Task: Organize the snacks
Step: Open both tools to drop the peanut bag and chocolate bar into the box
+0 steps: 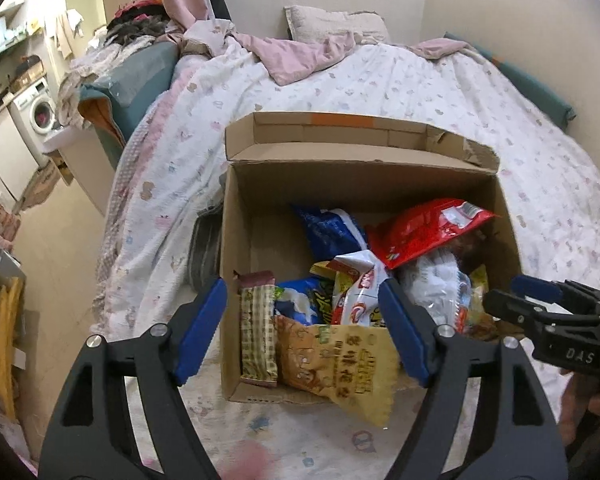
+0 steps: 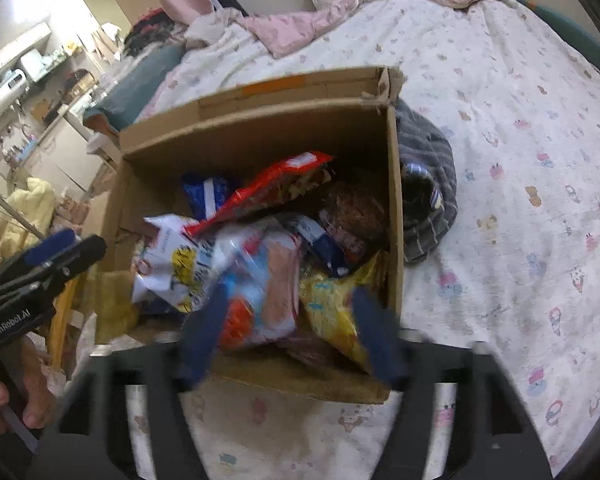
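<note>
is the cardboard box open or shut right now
Open. The cardboard box has its top flaps folded back, and snack bags, such as the red bag, show loose inside it on the bed.

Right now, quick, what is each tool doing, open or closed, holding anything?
Left tool: open, holding nothing, poised over the near edge of the cardboard box.
Right tool: open, blurred, nothing clamped, above the snack bags.
</note>
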The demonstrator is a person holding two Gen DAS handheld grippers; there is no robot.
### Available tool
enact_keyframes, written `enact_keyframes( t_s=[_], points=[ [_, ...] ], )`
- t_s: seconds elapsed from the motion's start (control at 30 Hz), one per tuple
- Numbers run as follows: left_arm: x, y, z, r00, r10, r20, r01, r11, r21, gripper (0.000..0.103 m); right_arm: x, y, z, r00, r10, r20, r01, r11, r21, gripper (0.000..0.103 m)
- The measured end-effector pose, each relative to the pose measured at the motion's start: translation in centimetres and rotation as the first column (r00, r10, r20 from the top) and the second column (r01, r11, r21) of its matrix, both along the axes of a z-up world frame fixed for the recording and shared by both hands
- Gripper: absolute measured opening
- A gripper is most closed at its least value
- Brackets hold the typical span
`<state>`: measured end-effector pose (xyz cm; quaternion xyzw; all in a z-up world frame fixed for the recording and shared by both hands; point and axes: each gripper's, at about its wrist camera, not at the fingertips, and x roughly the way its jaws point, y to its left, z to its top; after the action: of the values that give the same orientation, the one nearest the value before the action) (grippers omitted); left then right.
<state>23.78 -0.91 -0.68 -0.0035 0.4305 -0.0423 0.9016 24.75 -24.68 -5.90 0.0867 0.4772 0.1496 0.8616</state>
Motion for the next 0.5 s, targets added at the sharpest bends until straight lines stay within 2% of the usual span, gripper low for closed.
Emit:
enact_keyframes(
  t_s=[0.07,0.23,0.27,0.37,0.43,0.5],
  points=[
    [-0.2,0.2,0.3,1.0,0.027,0.012,-0.028,1.0,0.014,0.075,-0.1,0.0,0.5,1.0,-0.006,0.014,0.006,1.0,0.002,0.076],
    [-1.5,0.4,1.5,0.997,0.045,0.063,-0.044,0.999,-0.014,0.075,-1.2,-0.3,2.5,0.994,-0.031,0.106,0.028,0.999,0.034,0.091],
    [-1.9,0.3,1.8,0.996,0.047,0.077,-0.046,0.999,-0.005,0.075,-1.5,-0.3,2.9,0.992,-0.031,0.123,0.028,0.999,0.031,0.096],
    [-3.1,0.5,2.5,0.993,0.059,0.101,-0.06,0.998,0.003,0.076,-2.9,-0.7,4.2,0.985,-0.035,0.17,0.027,0.998,0.05,0.103],
    [-4.0,1.0,3.0,0.992,0.072,0.107,-0.071,0.997,-0.016,0.08,-4.1,-1.0,5.3,0.978,-0.051,0.204,0.042,0.998,0.05,0.103],
    [-4.9,1.6,3.2,0.991,0.083,0.108,-0.08,0.996,-0.033,0.095,-5.3,-1.3,6.3,0.97,-0.062,0.236,0.051,0.997,0.051,0.103]
  ],
)
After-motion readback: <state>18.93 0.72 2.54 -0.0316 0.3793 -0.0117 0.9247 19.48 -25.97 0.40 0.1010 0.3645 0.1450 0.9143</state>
